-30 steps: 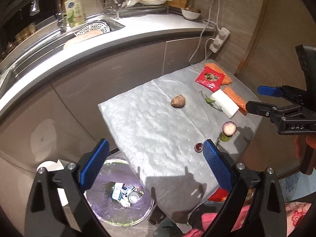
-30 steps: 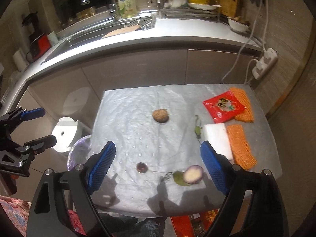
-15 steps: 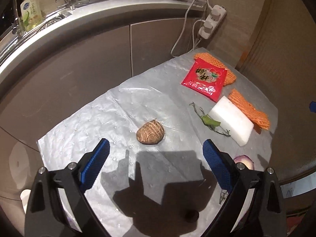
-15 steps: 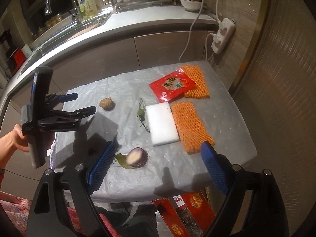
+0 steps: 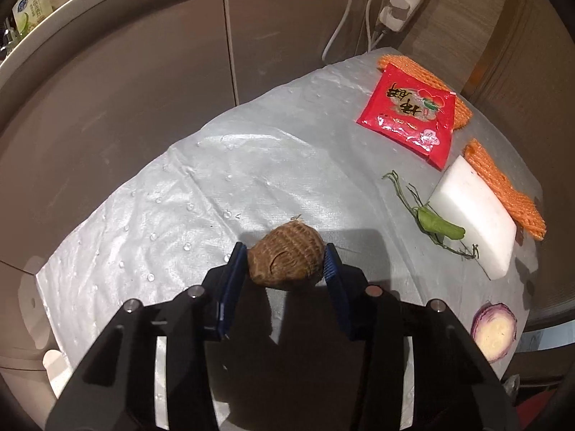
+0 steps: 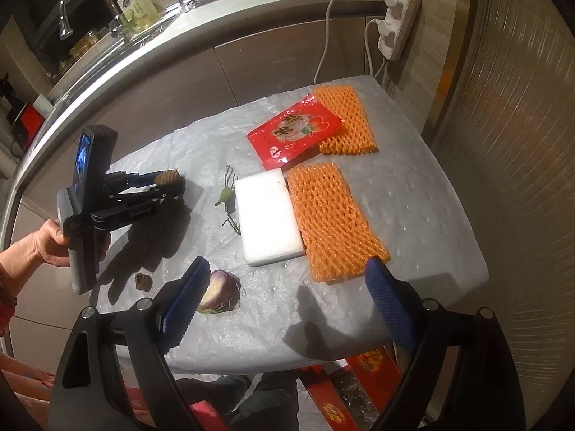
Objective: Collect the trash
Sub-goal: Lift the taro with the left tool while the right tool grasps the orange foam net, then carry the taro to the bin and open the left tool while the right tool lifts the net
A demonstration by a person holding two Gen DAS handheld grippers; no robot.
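My left gripper [image 5: 286, 255] is shut on a brown taro root [image 5: 285, 256] on the silver-covered table [image 5: 201, 194]; both also show in the right wrist view, gripper [image 6: 169, 182] and taro [image 6: 169, 178]. My right gripper [image 6: 284, 300] is open and empty above the table's near edge. Beside its left finger lies a cut purple onion half [image 6: 221, 289], also in the left wrist view [image 5: 494, 332]. A red snack packet [image 6: 293, 131], a white foam block [image 6: 267, 217], two orange foam nets [image 6: 334, 215] and a green stem [image 6: 226, 195] lie on the table.
A small dark scrap [image 6: 143, 282] lies near the table's left front edge. A kitchen counter with a sink and tap [image 6: 82, 0] runs behind the table. A power strip [image 6: 397, 21] hangs on the wall at the back right. Red boxes [image 6: 341, 395] sit below the table.
My left gripper moved in over the table, came down on the taro root and closed on it. My right gripper swung right and lower toward the orange nets and onion half.
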